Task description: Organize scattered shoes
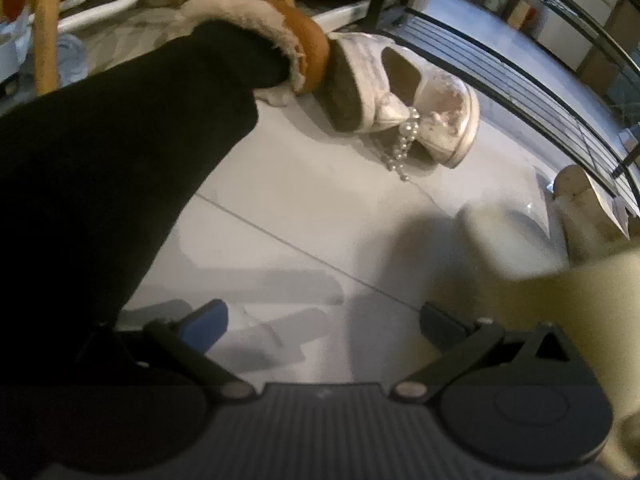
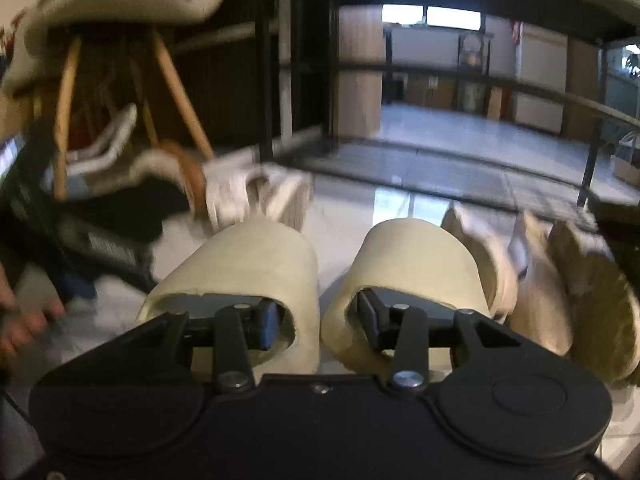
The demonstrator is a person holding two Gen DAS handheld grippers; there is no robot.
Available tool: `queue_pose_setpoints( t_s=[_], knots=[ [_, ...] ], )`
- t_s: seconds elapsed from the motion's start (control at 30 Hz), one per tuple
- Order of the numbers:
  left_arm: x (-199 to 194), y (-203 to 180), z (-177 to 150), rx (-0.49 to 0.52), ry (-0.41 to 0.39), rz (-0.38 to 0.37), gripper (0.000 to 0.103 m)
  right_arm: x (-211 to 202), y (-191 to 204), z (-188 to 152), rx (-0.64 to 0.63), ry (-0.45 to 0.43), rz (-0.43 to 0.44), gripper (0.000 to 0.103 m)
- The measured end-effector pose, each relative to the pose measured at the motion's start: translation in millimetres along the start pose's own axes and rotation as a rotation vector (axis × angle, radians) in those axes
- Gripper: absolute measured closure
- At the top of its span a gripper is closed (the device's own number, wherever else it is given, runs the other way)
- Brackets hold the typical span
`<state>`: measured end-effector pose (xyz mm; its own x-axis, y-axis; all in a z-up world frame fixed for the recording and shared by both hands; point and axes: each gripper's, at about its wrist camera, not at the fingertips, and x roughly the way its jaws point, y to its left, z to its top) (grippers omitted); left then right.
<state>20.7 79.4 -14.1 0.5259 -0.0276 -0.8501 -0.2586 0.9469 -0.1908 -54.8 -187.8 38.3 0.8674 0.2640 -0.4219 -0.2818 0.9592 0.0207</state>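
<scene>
While the left claw stands wide open, its black-sleeved finger pokes into the fleecy collar of a tan slipper. Its cream-covered partner is well apart, so nothing is pinched. The slipper lies on the floor, touching a white shoe tipped on its side, with a string of beads trailing from it. A black metal rack runs just beyond.

The right claw shows a narrow gap between its padded fingers and holds nothing. Pale shoes, blurred, sit just to its right.

The slipper looks light and floppy, and the fleece would crush and slip. I would pinch collar and sole wall together at the heel. The white shoe seems stiffer, so take its rubber side wall and keep off the beads, which could snag or snap.
</scene>
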Motion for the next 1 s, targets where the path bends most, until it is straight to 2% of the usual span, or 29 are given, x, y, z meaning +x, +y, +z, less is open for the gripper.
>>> queue_pose_setpoints(
  t_s=[0.23, 0.37, 0.5, 0.67, 0.73, 0.83, 1.0],
  knots=[
    [1.9, 4.4, 0.0, -0.038, 0.015, 0.003, 0.001, -21.7, -15.2, 55.8, 0.075, -0.188, -0.031, 0.062],
    [-0.3, -1.1, -0.5, -0.006, 0.000, -0.008, 0.001, 2.1, -27.5, 104.1, 0.107, -0.263, -0.067, 0.062],
    [-2.4, -5.9, -0.2, 0.025, -0.014, -0.028, 0.001, 58.3, -37.6, 168.1, 0.164, -0.312, -0.114, 0.062],
    [-0.2, -10.3, 2.4, 0.039, -0.008, -0.045, 0.001, 144.2, -23.1, 231.4, 0.079, -0.365, -0.179, 0.062],
    [-0.7, -12.5, 3.7, 0.043, -0.018, -0.049, 0.001, 184.1, -16.0, 251.0, 0.051, -0.361, -0.206, 0.062],
    [-6.4, -20.4, 5.4, 0.091, -0.081, -0.032, 0.001, 254.9, -6.5, 281.1, 0.031, -0.321, -0.260, 0.062],
    [-0.8, -20.5, 10.7, 0.089, -0.067, -0.044, 0.001, 338.3, -2.8, 309.8, 0.084, -0.267, -0.348, 0.061]
  ],
)
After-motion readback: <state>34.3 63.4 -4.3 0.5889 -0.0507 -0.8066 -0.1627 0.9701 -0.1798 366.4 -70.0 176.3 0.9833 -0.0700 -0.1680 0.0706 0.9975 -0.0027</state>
